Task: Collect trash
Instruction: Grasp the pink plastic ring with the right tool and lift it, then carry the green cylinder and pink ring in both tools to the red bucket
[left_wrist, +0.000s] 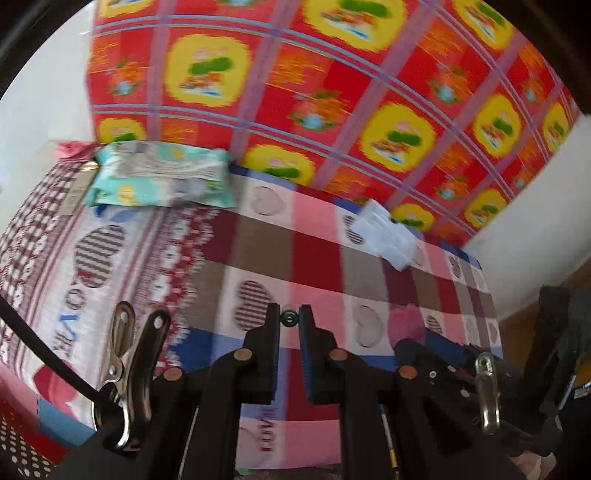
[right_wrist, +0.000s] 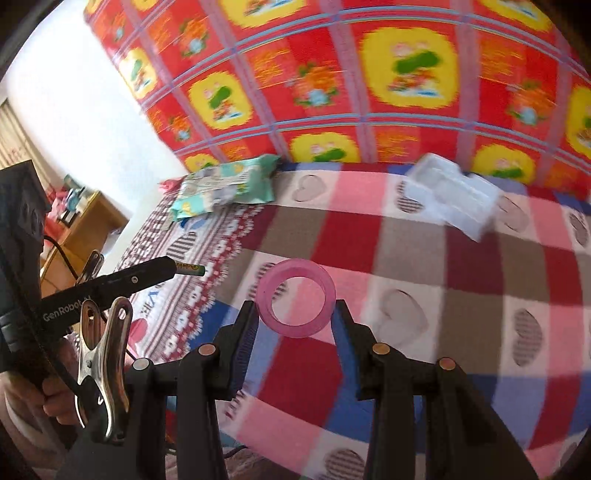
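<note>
My left gripper (left_wrist: 290, 320) is shut on a small green battery (left_wrist: 289, 317), seen end-on between the pads. In the right wrist view the same battery (right_wrist: 190, 268) sticks out of the left gripper's tip at the left. My right gripper (right_wrist: 295, 311) is shut on a pink translucent ring (right_wrist: 295, 297), like a tape roll, held by its two sides above the bed. That ring (left_wrist: 406, 325) also shows at the right of the left wrist view. On the bed lie a teal wet-wipe pack (left_wrist: 162, 177) (right_wrist: 225, 188) and a clear plastic tray (left_wrist: 388, 236) (right_wrist: 454, 199).
The bed has a checked sheet with hearts (right_wrist: 406, 251). A red and yellow patterned blanket (left_wrist: 332, 92) rises behind it. A red perforated basket (left_wrist: 14, 443) sits at the lower left. A wooden bedside table (right_wrist: 85, 225) stands by the white wall.
</note>
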